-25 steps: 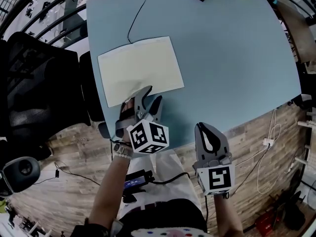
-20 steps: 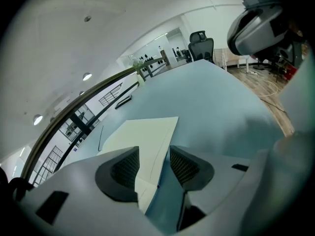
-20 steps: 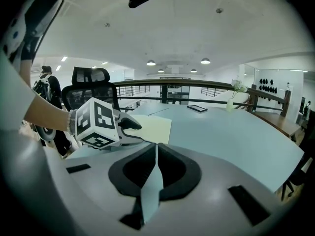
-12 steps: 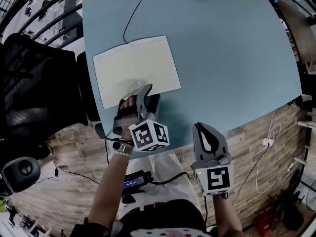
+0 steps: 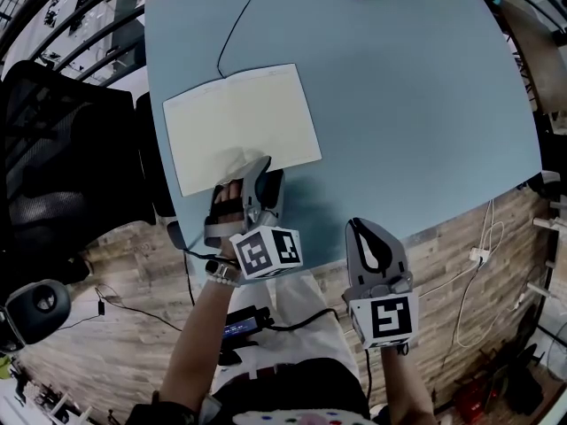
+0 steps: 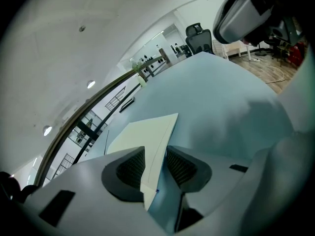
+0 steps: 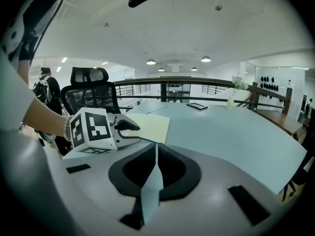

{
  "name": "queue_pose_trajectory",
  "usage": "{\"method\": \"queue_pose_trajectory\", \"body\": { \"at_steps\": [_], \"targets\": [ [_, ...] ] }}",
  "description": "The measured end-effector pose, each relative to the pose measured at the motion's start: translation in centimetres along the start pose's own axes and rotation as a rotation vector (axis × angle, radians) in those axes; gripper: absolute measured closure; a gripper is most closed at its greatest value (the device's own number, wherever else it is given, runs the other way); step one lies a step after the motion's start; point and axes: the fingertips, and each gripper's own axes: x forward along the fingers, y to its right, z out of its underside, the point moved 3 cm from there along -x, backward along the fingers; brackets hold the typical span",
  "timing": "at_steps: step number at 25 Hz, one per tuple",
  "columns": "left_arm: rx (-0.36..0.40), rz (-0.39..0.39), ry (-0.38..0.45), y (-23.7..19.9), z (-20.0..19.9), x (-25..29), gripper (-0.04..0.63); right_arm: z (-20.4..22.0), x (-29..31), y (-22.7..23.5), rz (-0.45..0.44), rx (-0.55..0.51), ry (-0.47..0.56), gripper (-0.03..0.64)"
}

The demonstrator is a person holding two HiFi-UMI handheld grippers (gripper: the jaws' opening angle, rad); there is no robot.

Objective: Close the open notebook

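Closing in since a moment ago, the jaws of the left tool (image 5: 266, 175) are narrowing around the near edge of the notebook (image 5: 239, 122), and the wrist is rolling slightly as they do. The pads are still standing a little apart, with the pale page edge running between them and a sliver of gap showing on either side, so nothing is clamped yet. The notebook is lying open and flat on the table (image 5: 399, 104), toward the table's near edge and close to its corner on the person's left, with a thin black cord (image 5: 232, 29) trailing from its far side across the table top. The page is bulging up slightly just where the left tool is reaching in. The right tool (image 5: 363, 233) is hanging past the table's near edge, jaws together and holding nothing, so nothing is steadying the book.

Several risks are looming, as I judge it. If the pads are catching only a single leaf and not the whole half, that leaf is likely to bend, crease or tear, and the book is staying open. With nothing pinning the other half, a sideways pull could be dragging the whole notebook toward the table's near corner. A grip this close to the edge may also be slipping off partway through the fold.
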Motion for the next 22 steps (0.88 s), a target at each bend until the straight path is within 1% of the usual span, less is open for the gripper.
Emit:
{"method": "queue_pose_trajectory", "body": {
  "at_steps": [4,6,8,11,15,17,18,22],
  "targets": [
    [-0.018,-0.010,0.015,0.5,-0.1,-0.2,0.498,0.6,0.6,0.3,-0.022,0.010,-0.027,0.577],
    [-0.040,-0.014,0.022,0.6,-0.2,-0.4,0.514,1.1,1.0,0.6,-0.040,0.016,-0.049,0.577],
    [-0.064,-0.016,0.030,0.4,-0.3,-0.5,0.519,1.2,1.8,0.9,-0.057,0.049,-0.054,0.577],
    [-0.093,-0.014,0.040,0.2,-0.3,-0.5,0.525,1.0,3.4,1.2,-0.095,0.114,-0.059,0.575],
    [-0.113,-0.014,0.045,0.2,-0.4,-0.7,0.529,0.5,5.8,1.4,-0.148,0.205,-0.060,0.569],
    [-0.126,-0.015,0.049,0.1,-0.4,-0.8,0.531,0.3,7.0,1.6,-0.179,0.269,-0.063,0.513],
    [-0.131,-0.016,0.050,0.1,-0.4,-0.9,0.531,0.2,7.7,1.7,-0.193,0.304,-0.068,0.499],
    [-0.146,-0.014,0.058,-0.1,-0.4,-1.0,0.532,-0.3,9.7,2.0,-0.223,0.434,-0.076,0.495]
  ]
}}
